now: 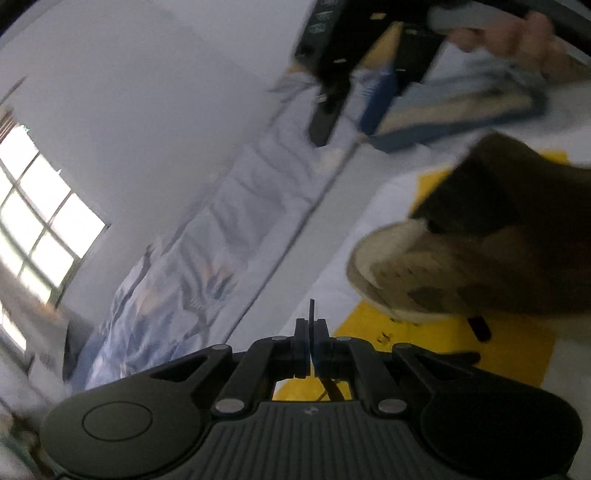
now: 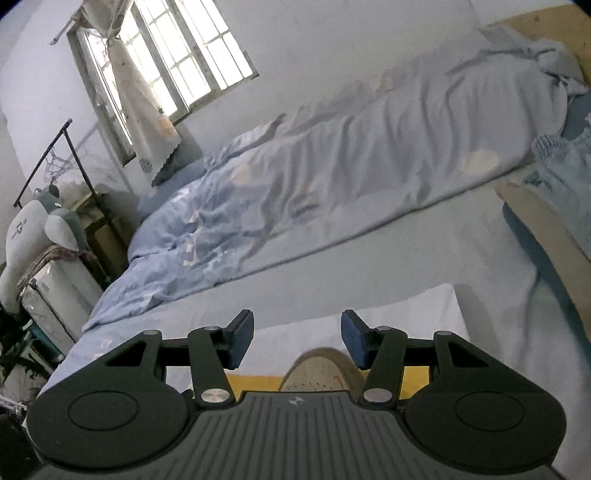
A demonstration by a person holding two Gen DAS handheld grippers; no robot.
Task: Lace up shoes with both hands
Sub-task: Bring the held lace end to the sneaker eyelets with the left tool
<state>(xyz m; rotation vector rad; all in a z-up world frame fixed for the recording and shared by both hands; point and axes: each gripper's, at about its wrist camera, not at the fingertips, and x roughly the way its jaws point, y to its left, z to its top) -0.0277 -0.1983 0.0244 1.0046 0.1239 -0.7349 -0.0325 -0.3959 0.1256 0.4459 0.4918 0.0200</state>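
Shoe (image 1: pixel 424 269): beige/cream sneaker with a perforated toe cap, pale sole rim, darker brown upper further back. It sits on a yellow mat (image 1: pixel 443 354) on the white bed sheet (image 2: pixel 369 258). The left view is motion-blurred, so eyelets and lacing pattern can't be made out.

My left gripper (image 1: pixel 311 339): fingers pressed together, pinching a thin dark lace (image 1: pixel 312 314) that sticks up as a short end between the tips. It sits near and left of the shoe's toe, not touching the shoe. More dark lace trails under the fingers (image 1: pixel 301 343) over the mat.

My right gripper (image 2: pixel 297 339): wide open, blue pads (image 2: pixel 240 343) well apart, nothing held. It hovers over the shoe; only the toe cap (image 2: pixel 317 373) shows, between and below the pads. In the left view it's at the far upper right, blurred, with a hand (image 1: pixel 517 33) on its handle.

Shoe orientation: in the right view the toe points away from me, towards the far blue duvet (image 2: pixel 258 206), so the long axis runs near to far. In the left view the toe points left and the heel runs off the right edge.
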